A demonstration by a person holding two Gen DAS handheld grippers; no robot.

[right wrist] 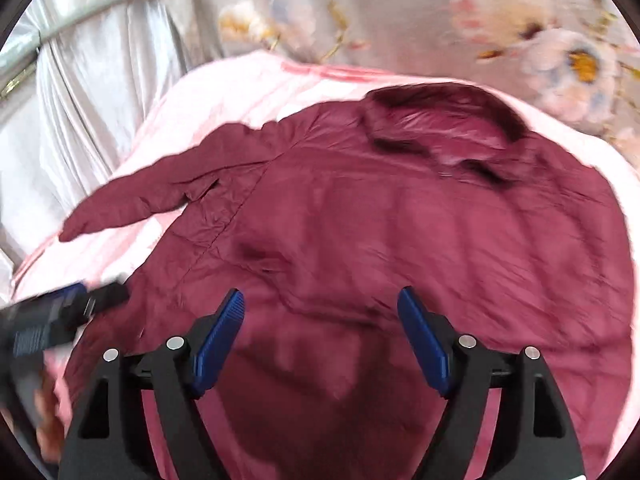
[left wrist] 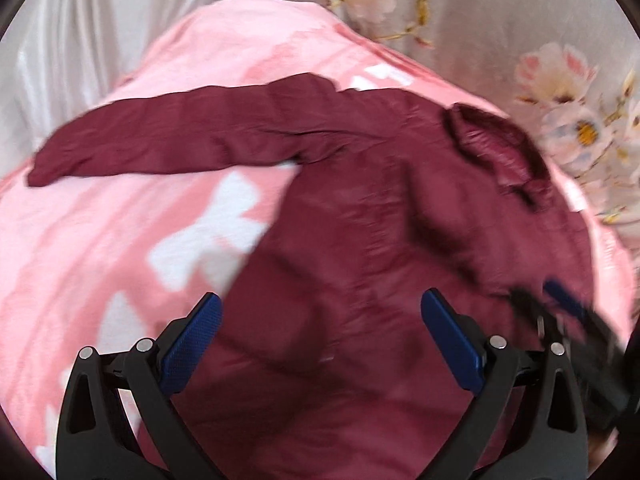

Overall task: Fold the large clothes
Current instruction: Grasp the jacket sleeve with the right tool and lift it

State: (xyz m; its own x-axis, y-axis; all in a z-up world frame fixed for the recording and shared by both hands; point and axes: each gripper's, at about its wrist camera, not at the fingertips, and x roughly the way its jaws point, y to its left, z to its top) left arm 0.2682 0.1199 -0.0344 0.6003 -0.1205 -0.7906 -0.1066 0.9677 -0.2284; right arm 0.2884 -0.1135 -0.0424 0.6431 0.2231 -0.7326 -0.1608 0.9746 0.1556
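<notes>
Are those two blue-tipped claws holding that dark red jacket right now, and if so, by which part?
Nothing is held. The left gripper and right gripper are both open, with no fabric between the blue pads, above the maroon jacket, which lies spread on the pink blanket.

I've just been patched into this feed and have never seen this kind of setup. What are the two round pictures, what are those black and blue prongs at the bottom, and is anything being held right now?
There is no robot here: a person holds a pair of tongs in each hand, and a wide-angle camera on each looks forward along its two fingers. One picture comes from the left tongs, the other from the right tongs. The blue pieces are their gripping pads.

A dark red jacket lies spread on a pink blanket, collar at the far end, one sleeve stretched out to the left. Flowered cloth lies beyond.

Both tongs are wide open above the jacket and hold nothing. Each camera also catches the other tongs at its edge, blurred.
</notes>
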